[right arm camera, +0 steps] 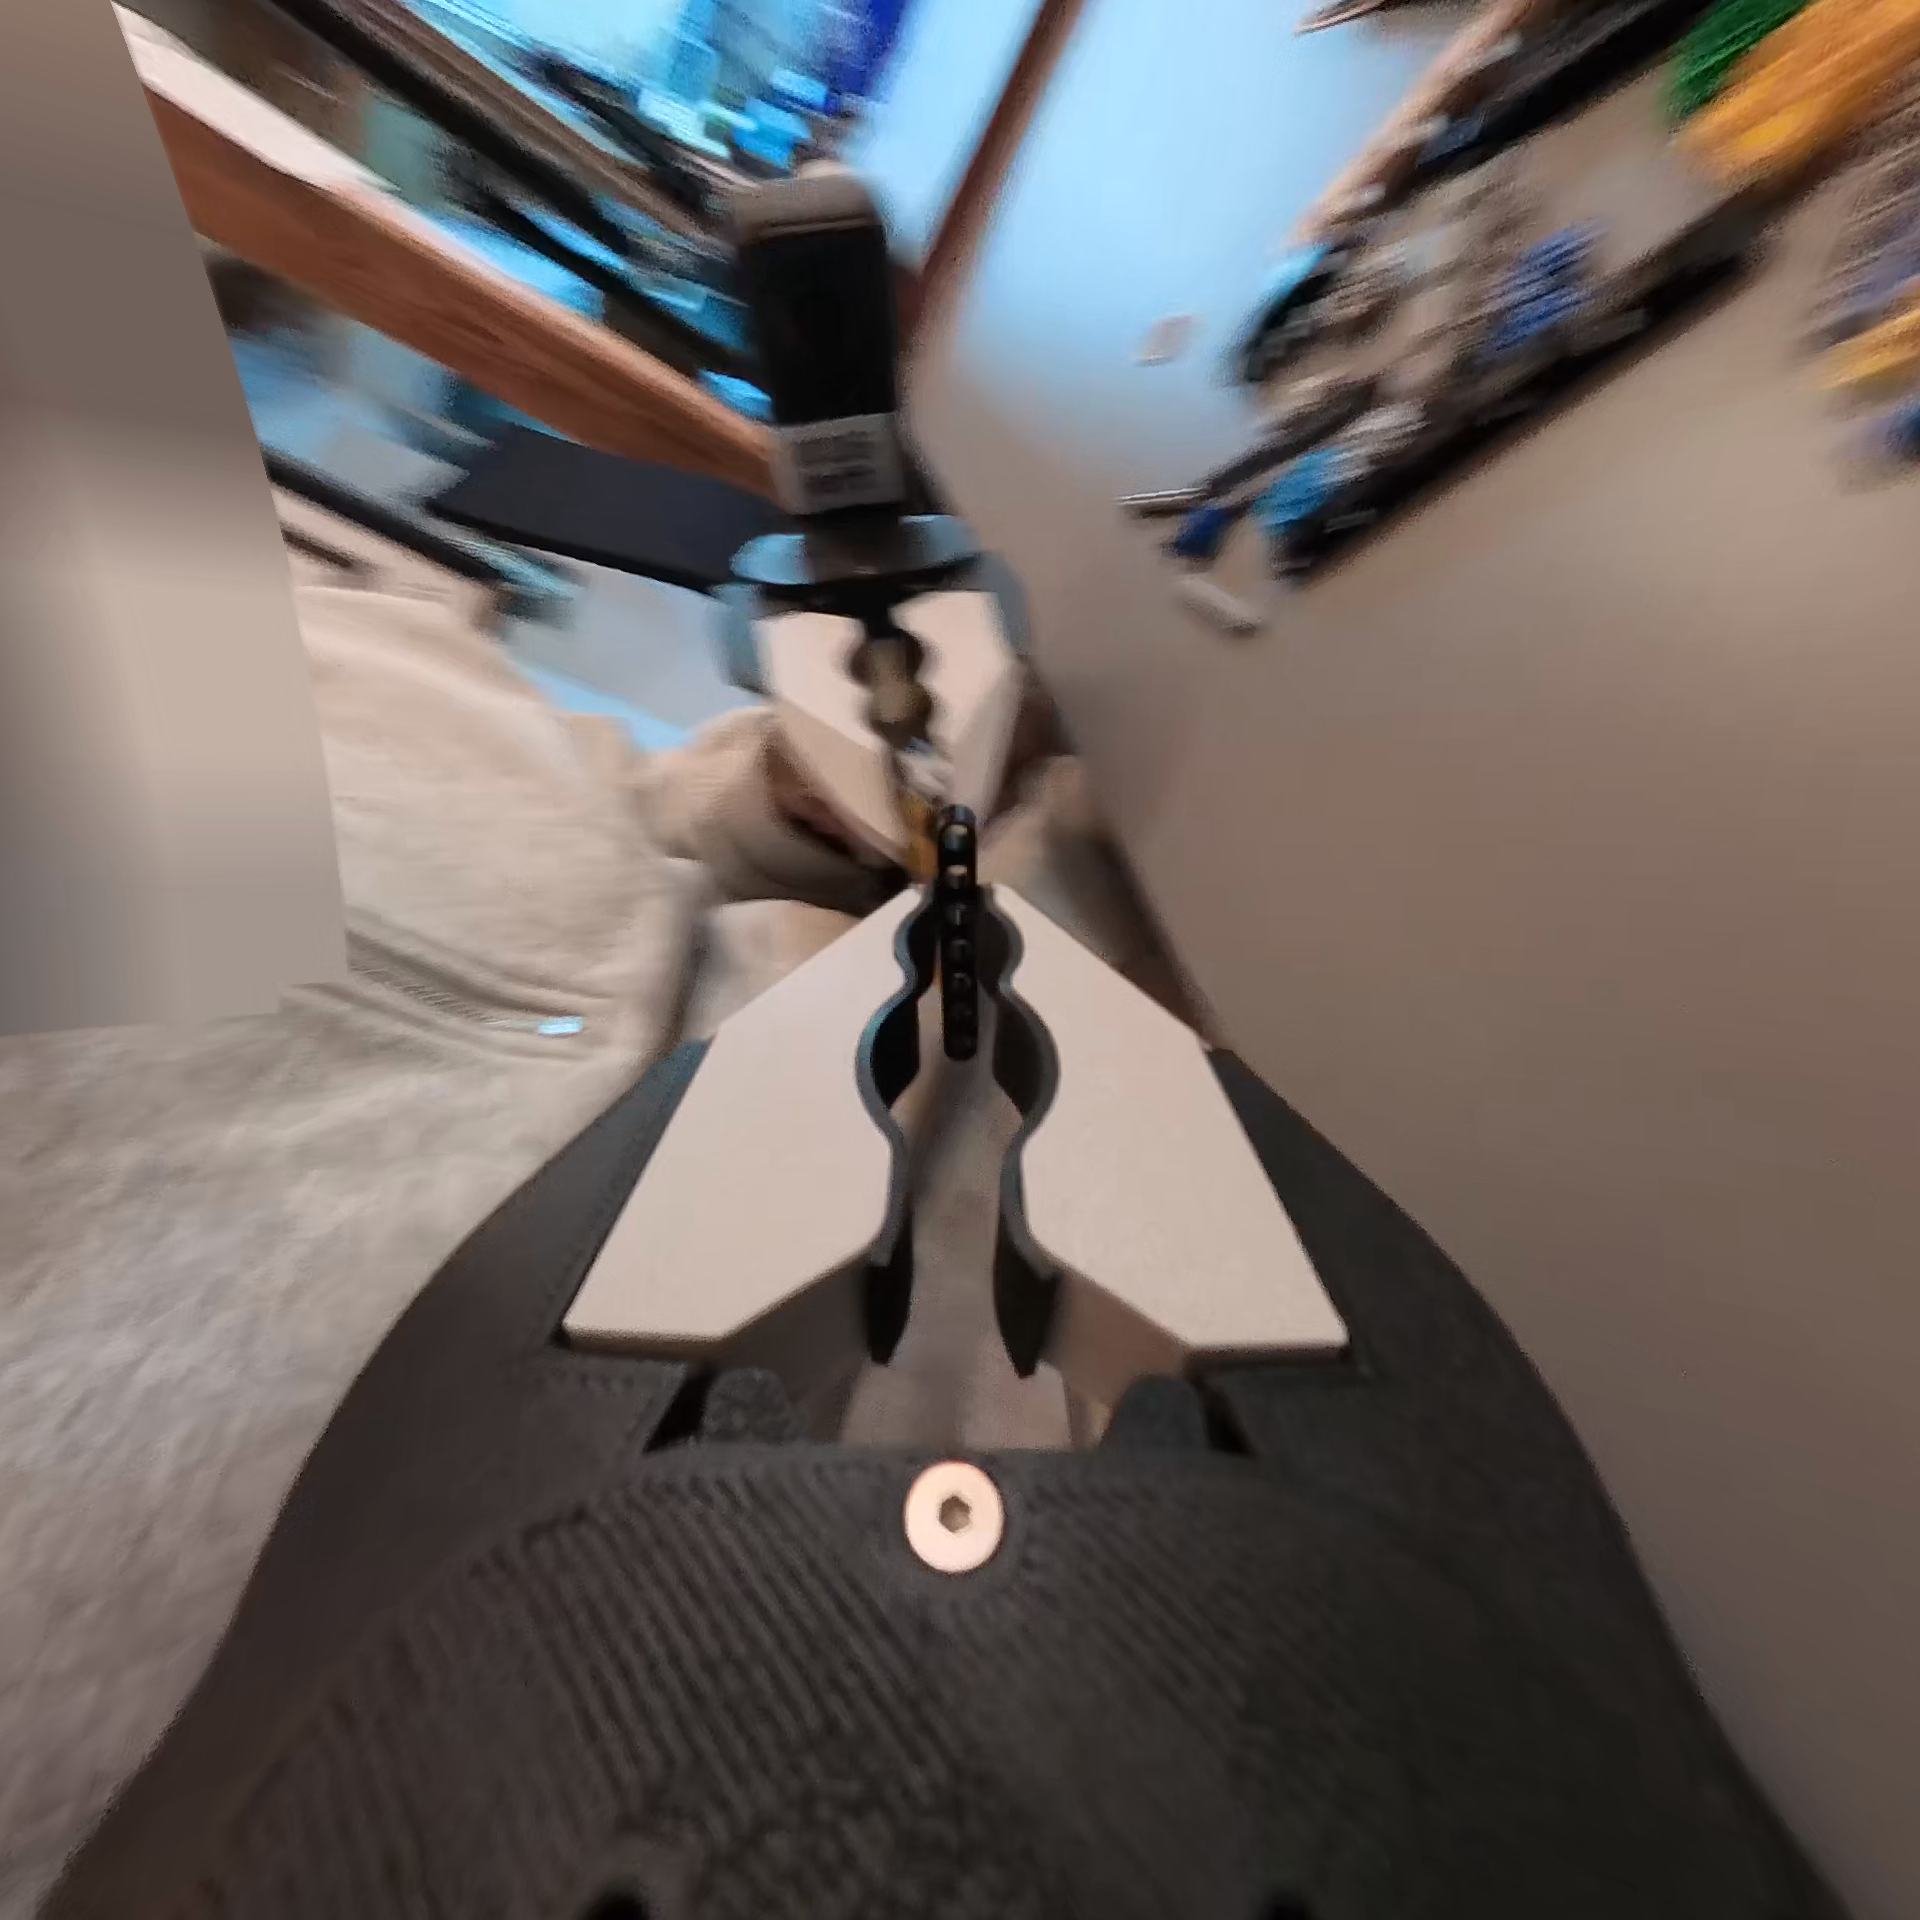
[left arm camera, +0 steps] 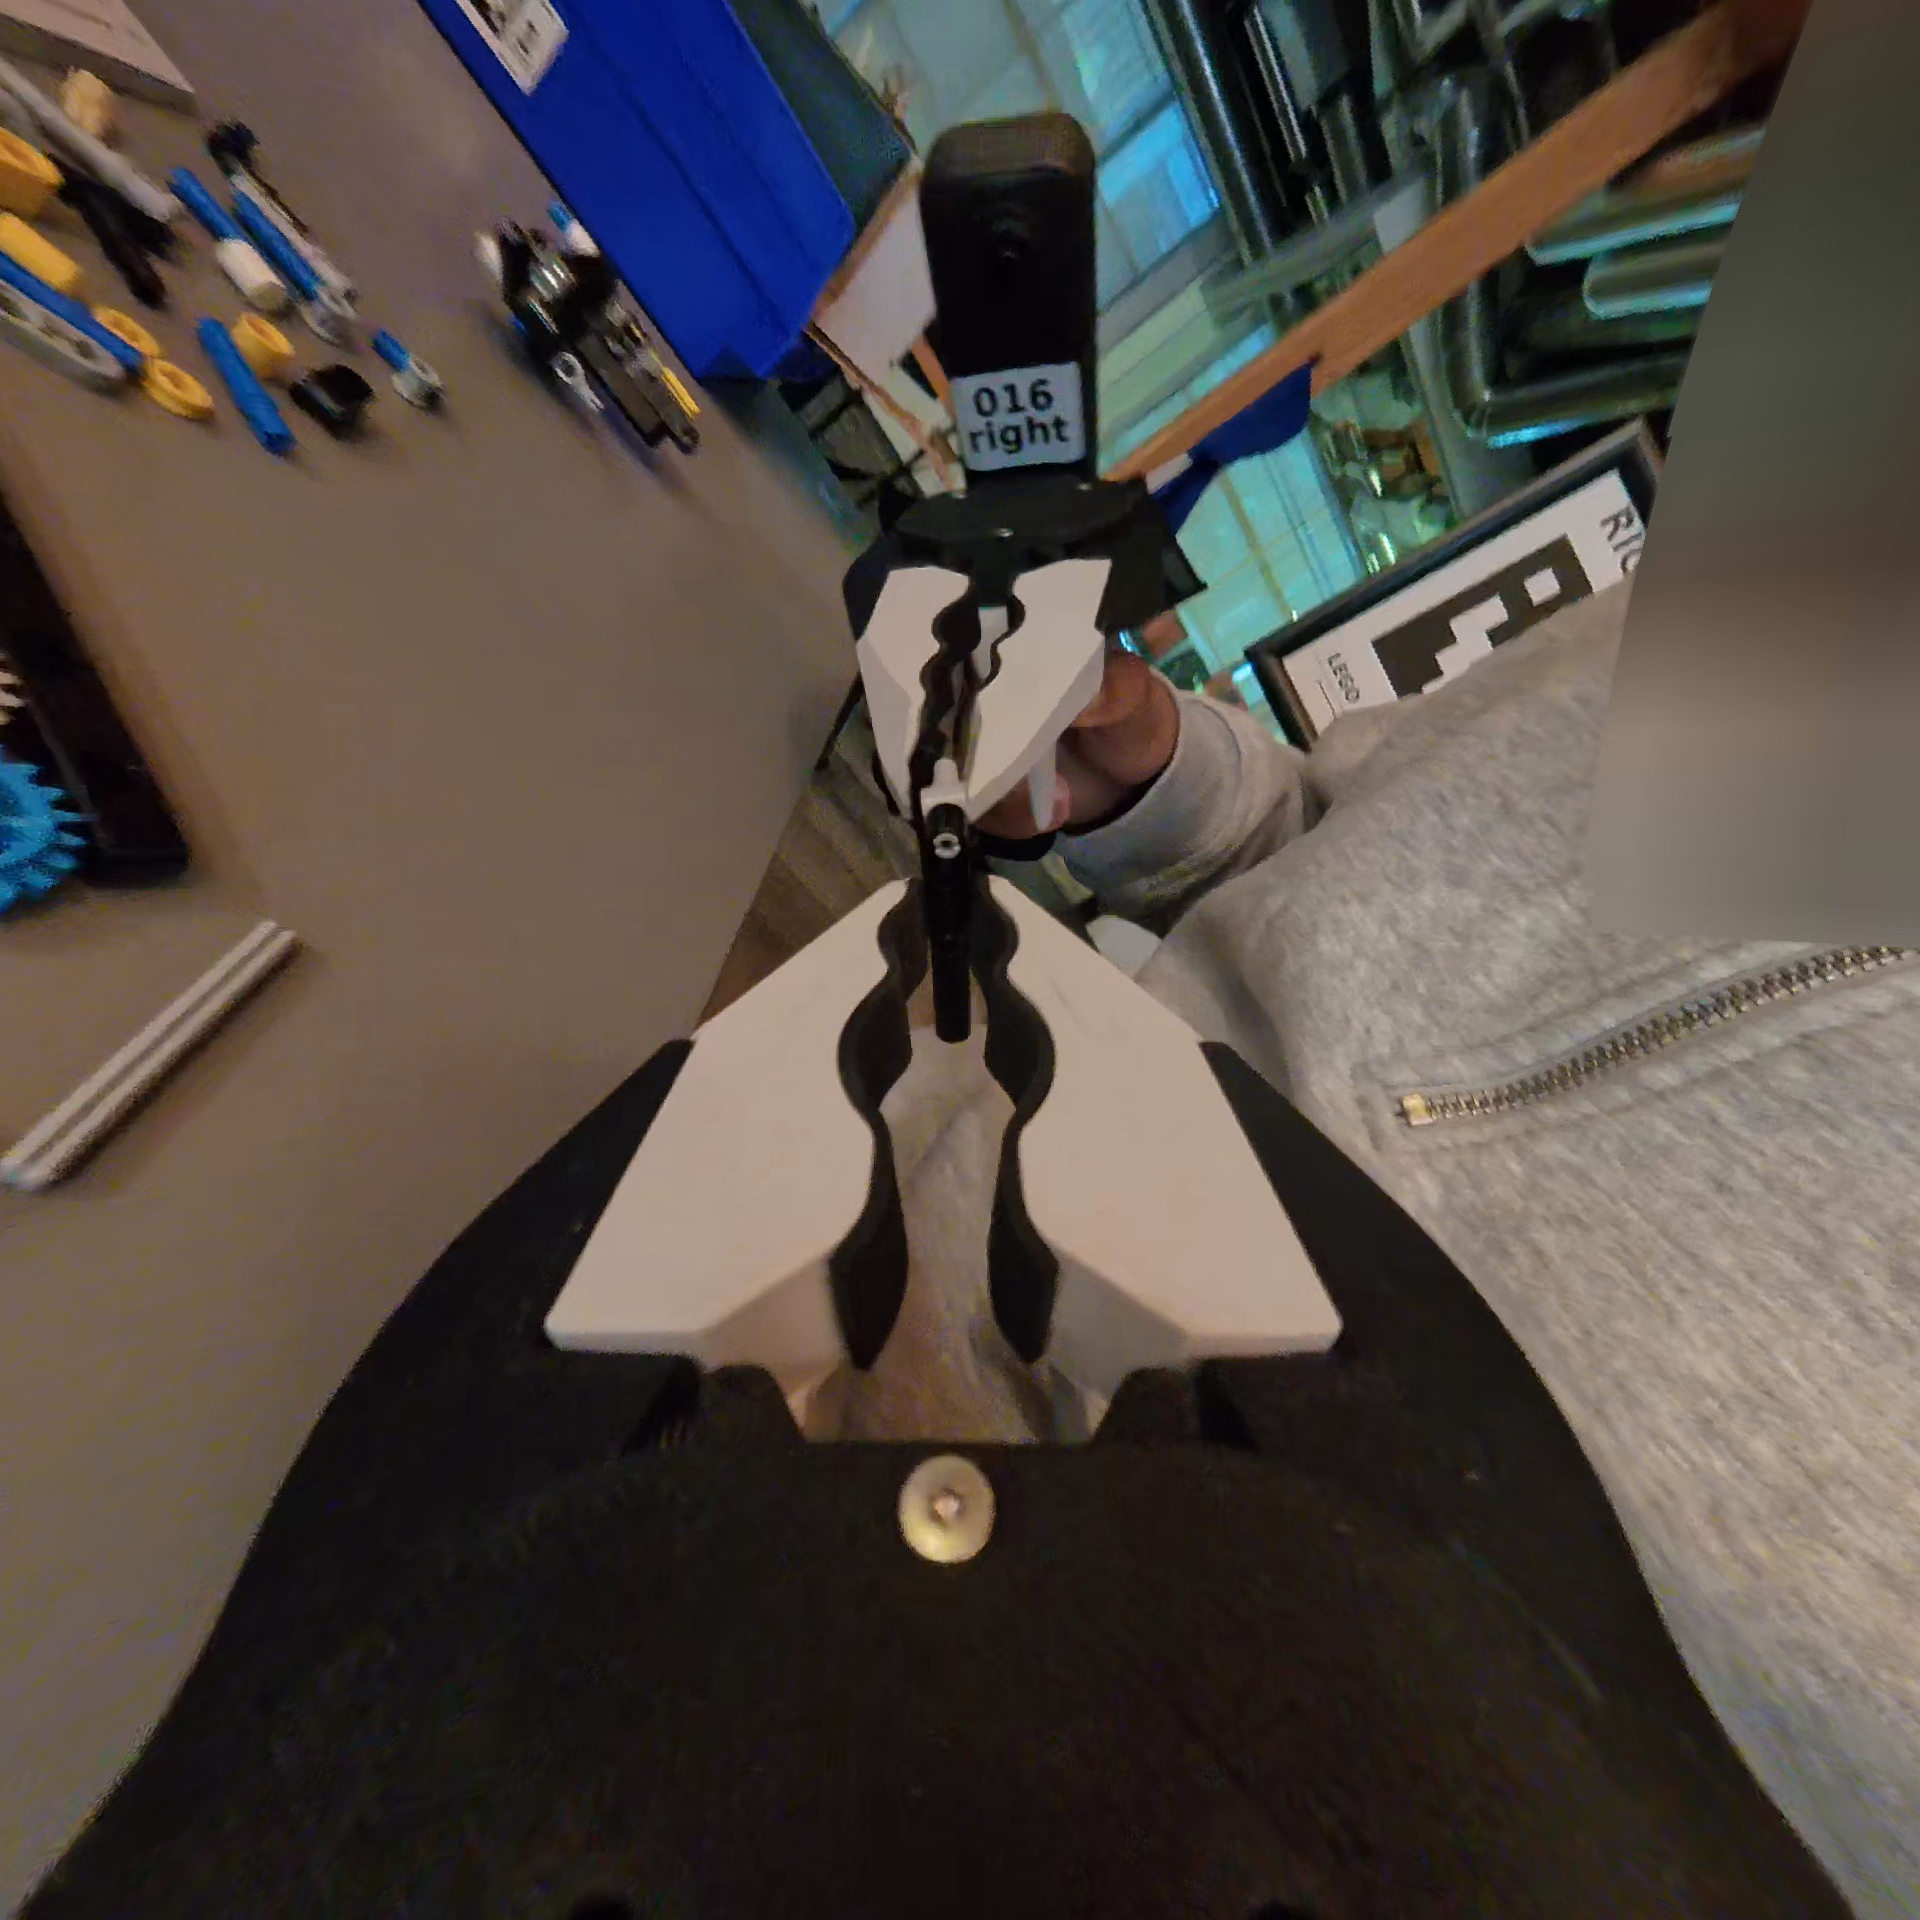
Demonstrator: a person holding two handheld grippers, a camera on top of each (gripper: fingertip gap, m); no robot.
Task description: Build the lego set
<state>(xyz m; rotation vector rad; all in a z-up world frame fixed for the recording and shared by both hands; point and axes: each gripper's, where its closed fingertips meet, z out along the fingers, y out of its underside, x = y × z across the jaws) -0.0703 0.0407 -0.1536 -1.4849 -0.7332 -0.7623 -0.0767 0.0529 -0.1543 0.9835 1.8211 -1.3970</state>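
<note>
The left gripper point(left arm camera: 948, 914) pinches a thin black beam point(left arm camera: 948, 935) at its very tips, so its two fingers are squeezed onto it. The beam sticks out past the tips and also reaches back between the wavy black pads point(left arm camera: 868, 1049). The right gripper point(left arm camera: 951, 774) comes from the other side, tip to tip with the left one. Its fingers look closed on a small white piece point(left arm camera: 943, 779) that touches the far end of the beam.

In the right wrist view (very blurry), the right gripper point(right arm camera: 951, 883) has a black beam with a row of holes point(right arm camera: 956, 935) between its fingertips. I cannot tell for sure which gripper grips which part there.

All of this is held up in the air over a grey sweater point(left arm camera: 1558, 1143), beside the grey table point(left arm camera: 468, 675).

On the table lie loose blue, yellow and black pieces point(left arm camera: 239, 343), well apart from the grippers. A blue bin point(left arm camera: 665, 177) stands at the far edge; what is inside is hidden. A black tray point(left arm camera: 94, 748) at the left edge holds a spiky blue piece point(left arm camera: 26, 842).
</note>
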